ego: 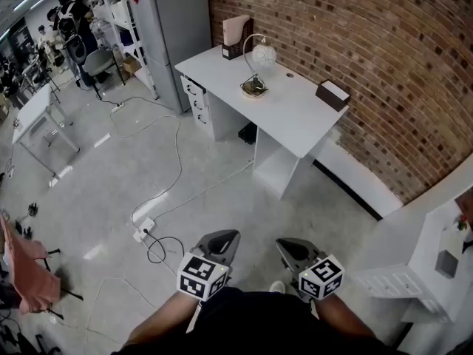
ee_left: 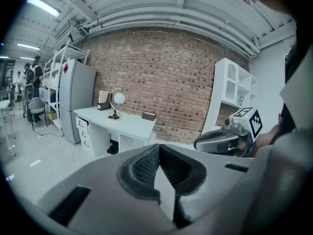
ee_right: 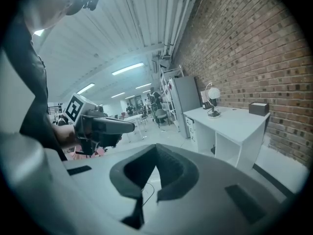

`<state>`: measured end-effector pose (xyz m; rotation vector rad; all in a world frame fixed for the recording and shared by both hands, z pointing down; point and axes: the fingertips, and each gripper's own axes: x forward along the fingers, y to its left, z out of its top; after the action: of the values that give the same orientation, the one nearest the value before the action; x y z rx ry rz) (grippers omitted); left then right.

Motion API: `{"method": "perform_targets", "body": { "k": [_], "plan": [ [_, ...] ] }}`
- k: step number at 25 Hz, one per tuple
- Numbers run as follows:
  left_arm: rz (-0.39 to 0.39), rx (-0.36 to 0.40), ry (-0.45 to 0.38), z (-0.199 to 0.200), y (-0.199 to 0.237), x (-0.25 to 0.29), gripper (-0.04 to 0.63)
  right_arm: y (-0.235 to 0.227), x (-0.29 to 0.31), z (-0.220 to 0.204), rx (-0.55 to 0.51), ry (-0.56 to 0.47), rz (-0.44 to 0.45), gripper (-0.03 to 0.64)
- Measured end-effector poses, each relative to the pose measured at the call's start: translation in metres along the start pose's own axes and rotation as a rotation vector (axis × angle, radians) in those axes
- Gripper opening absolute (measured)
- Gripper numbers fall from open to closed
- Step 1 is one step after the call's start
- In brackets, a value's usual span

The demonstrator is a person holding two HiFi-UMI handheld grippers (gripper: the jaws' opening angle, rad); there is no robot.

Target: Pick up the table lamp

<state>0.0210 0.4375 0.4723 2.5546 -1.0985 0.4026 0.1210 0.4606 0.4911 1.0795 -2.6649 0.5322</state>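
The table lamp [ego: 256,66] has a round white globe on a curved metal stem and a brass base. It stands on the white desk [ego: 295,117] against the brick wall, far ahead of me; the lamp [ee_left: 115,105] shows small in the left gripper view and the lamp [ee_right: 212,101] likewise in the right gripper view. My left gripper [ego: 228,239] and right gripper [ego: 287,248] are held close to my body at the bottom of the head view, side by side. Both are shut with nothing between the jaws.
On the desk are a file holder [ego: 236,37] at the far end and a dark box [ego: 332,95] near the wall. A grey cabinet [ego: 174,35] stands left of the desk. Cables and a power strip [ego: 144,231] lie on the floor. White shelving [ego: 436,250] is at right.
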Motion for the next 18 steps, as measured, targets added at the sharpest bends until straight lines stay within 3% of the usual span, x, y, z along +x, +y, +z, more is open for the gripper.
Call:
{"method": "perform_targets", "body": {
  "k": [9, 18],
  "plan": [
    [0.0, -0.021, 0.004, -0.004, 0.007, -0.004, 0.002, 0.009, 0.011, 0.006, 0.032, -0.018, 0.047, 0.005],
    [-0.005, -0.024, -0.005, -0.004, 0.016, -0.009, 0.002, 0.021, 0.024, 0.004, -0.022, 0.013, 0.044, 0.005]
  ]
}}
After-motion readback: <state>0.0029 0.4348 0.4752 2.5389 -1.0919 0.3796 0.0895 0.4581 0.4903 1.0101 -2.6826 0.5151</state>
